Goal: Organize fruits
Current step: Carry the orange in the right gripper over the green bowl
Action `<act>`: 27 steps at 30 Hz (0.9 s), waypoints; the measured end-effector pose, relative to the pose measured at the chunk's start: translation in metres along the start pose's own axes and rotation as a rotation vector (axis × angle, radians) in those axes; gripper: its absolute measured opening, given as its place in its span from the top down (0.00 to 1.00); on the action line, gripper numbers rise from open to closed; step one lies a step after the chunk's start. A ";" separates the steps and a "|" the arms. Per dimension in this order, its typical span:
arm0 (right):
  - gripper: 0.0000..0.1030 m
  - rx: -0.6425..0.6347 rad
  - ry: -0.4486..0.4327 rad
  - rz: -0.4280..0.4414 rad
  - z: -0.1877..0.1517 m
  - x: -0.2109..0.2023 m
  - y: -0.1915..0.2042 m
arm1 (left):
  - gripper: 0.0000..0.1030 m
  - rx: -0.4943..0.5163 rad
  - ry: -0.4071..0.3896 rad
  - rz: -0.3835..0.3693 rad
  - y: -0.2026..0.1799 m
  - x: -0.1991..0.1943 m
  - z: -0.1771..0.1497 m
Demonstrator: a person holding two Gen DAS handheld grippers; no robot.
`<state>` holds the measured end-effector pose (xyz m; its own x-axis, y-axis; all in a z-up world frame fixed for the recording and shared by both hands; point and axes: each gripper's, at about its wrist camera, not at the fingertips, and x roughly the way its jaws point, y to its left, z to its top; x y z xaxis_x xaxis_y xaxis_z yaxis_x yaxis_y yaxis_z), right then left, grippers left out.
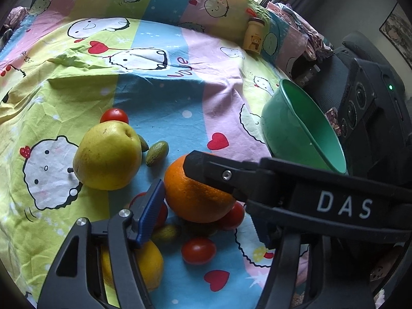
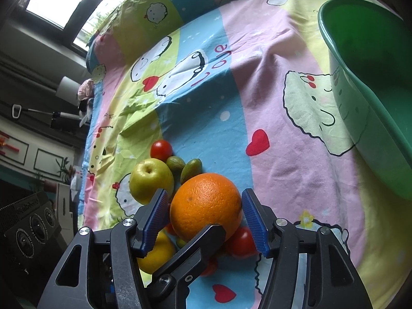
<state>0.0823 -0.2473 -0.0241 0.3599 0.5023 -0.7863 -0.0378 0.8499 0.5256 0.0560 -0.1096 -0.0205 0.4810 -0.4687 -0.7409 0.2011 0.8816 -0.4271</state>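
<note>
Orange (image 2: 206,206): was seen lying on the cartoon bedsheet (image 2: 270,90), between the blue pads (image 2: 154,219) of the right gripper (image 2: 203,200).
Right gripper: was found released; a thin gap was seen between each pad and the orange's skin.
Left gripper (image 1: 206,211): was likewise found released, its one visible blue pad (image 1: 149,213) kept just clear of the orange (image 1: 195,193); its other finger was largely hidden behind the right gripper's body.
Crossing: one black finger of the left gripper was seen lying in front of the orange in the right wrist view.
Yellow-green apple (image 1: 108,154): was seen ahead and left of both grippers, near the orange.
Cherry tomatoes (image 1: 198,251): were scattered under and around the orange.
Lemon (image 1: 152,262): was seen under the left gripper's left finger.
Green bowl (image 2: 373,90): was seen tilted, ahead and right of the right gripper, well apart from the orange.
</note>
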 end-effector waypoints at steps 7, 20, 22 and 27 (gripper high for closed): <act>0.38 0.002 0.001 0.014 -0.002 -0.004 -0.003 | 0.35 0.005 -0.022 -0.005 -0.003 -0.004 -0.003; 0.38 0.028 0.029 0.018 -0.002 0.002 -0.010 | 0.34 0.081 0.005 0.034 -0.008 0.003 -0.002; 0.38 0.034 0.044 0.037 -0.002 0.006 -0.011 | 0.36 0.078 0.009 0.028 -0.007 0.002 -0.002; 0.38 0.026 0.059 0.038 -0.002 0.013 -0.007 | 0.40 0.074 0.011 0.018 -0.005 0.001 -0.002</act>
<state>0.0848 -0.2463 -0.0384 0.3031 0.5434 -0.7829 -0.0260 0.8259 0.5632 0.0541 -0.1147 -0.0205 0.4756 -0.4527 -0.7542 0.2549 0.8915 -0.3744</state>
